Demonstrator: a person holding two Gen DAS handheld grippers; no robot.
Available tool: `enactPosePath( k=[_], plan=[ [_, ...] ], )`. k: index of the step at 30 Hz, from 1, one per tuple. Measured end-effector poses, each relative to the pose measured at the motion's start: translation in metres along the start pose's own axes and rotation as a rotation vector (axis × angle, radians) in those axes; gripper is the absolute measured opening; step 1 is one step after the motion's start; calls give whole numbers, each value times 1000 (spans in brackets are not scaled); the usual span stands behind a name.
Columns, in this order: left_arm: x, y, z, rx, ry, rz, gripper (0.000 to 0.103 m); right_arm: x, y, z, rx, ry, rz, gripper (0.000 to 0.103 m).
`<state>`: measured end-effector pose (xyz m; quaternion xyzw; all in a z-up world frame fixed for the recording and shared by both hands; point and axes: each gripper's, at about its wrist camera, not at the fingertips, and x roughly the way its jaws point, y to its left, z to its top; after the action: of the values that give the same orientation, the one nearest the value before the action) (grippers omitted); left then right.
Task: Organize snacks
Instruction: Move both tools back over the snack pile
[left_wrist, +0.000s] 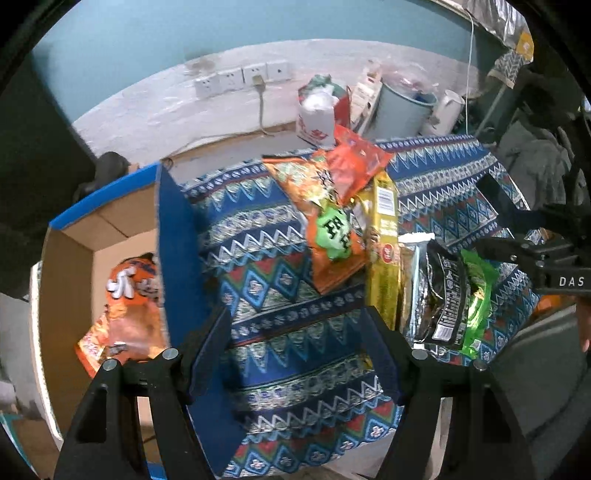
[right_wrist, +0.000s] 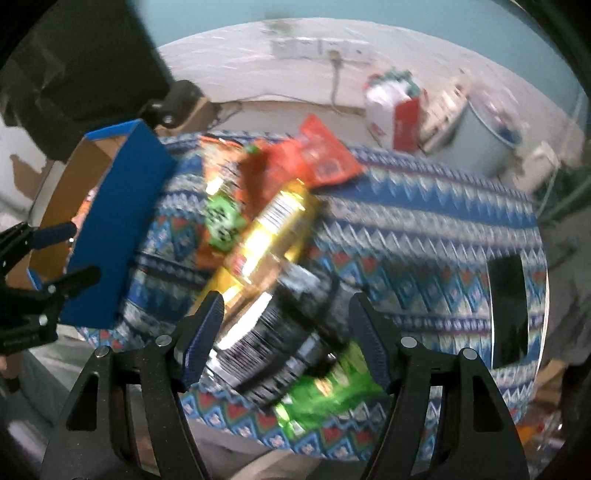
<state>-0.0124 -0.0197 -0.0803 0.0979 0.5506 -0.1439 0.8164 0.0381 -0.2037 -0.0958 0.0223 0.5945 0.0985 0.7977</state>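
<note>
Several snack packets lie in a row on the patterned cloth (left_wrist: 280, 258): a red packet (left_wrist: 356, 162), an orange bag with a green label (left_wrist: 328, 236), a gold packet (left_wrist: 384, 254), a black packet (left_wrist: 445, 295) and a green packet (left_wrist: 478, 284). Another orange bag (left_wrist: 129, 310) lies inside the blue-sided cardboard box (left_wrist: 173, 258) on the left. My left gripper (left_wrist: 295, 354) hangs open and empty over bare cloth beside the box. My right gripper (right_wrist: 288, 325) is open above the black packet (right_wrist: 280, 332) and green packet (right_wrist: 328, 395); this view is blurred.
A black phone (right_wrist: 508, 310) lies on the cloth's right end. Beyond the table stand a grey bin (left_wrist: 402, 107), a white and red bag (left_wrist: 317, 114) and a white kettle (left_wrist: 445, 110). Wall sockets (left_wrist: 240, 77) sit behind. The left gripper (right_wrist: 66, 254) shows by the box.
</note>
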Motion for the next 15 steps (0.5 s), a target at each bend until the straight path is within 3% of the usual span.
enactPosePath(
  k=[8, 15],
  plan=[
    [20, -22, 6, 9, 35, -16, 73, 10, -40, -34, 121, 52, -25, 71],
    [36, -41, 7, 56, 68, -14, 73, 29, -57, -63, 221, 120, 5, 71]
  ],
)
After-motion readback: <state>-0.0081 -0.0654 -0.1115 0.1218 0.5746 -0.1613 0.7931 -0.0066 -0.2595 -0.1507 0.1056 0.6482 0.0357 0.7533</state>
